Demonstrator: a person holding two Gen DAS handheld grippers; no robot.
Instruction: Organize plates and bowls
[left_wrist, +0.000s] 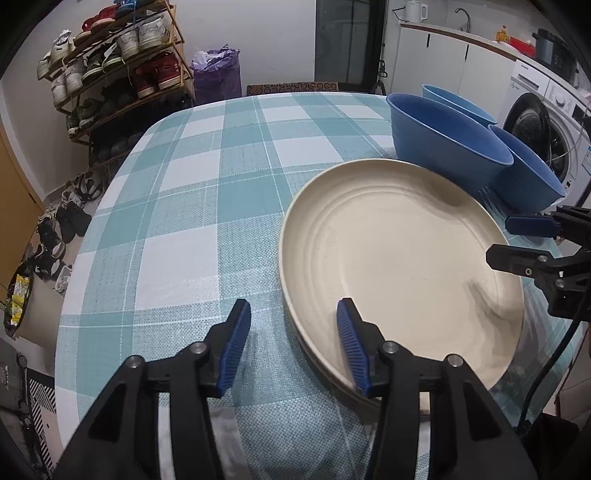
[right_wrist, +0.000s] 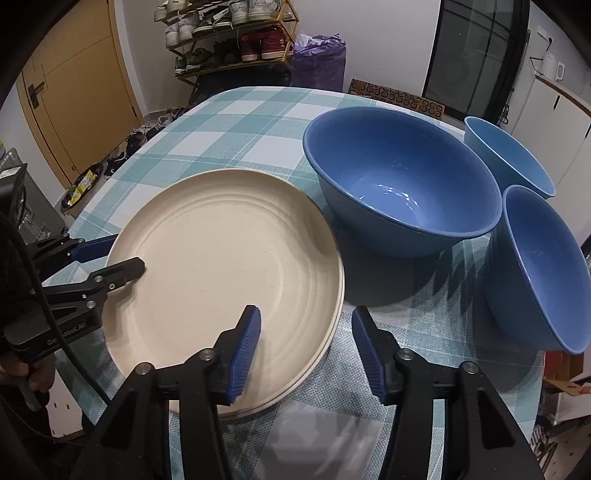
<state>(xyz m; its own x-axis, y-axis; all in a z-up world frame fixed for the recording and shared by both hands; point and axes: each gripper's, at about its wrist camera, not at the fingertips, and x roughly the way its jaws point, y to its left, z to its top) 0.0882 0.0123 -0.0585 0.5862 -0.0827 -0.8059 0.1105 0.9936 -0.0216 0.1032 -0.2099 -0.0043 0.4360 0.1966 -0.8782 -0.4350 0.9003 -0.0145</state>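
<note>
Plates (left_wrist: 399, 258) lie stacked on the surface (left_wrist: 184, 221), both grippers' fingers (left_wrist: 236, 347) parted around the rim, gripping nothing. Next step, probably: nest the blue bowls (right_wrist: 399, 184).

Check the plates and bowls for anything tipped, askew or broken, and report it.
Nothing broken or spilled. The cream plates sit stacked, the upper one slightly offset from the one beneath. All three blue bowls stand upright on the table, close together.

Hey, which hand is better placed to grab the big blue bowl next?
Right. The right gripper is open at the plate's edge nearest the big bowl. The left gripper straddles the plate's far rim, with the plate between it and the bowl.
</note>
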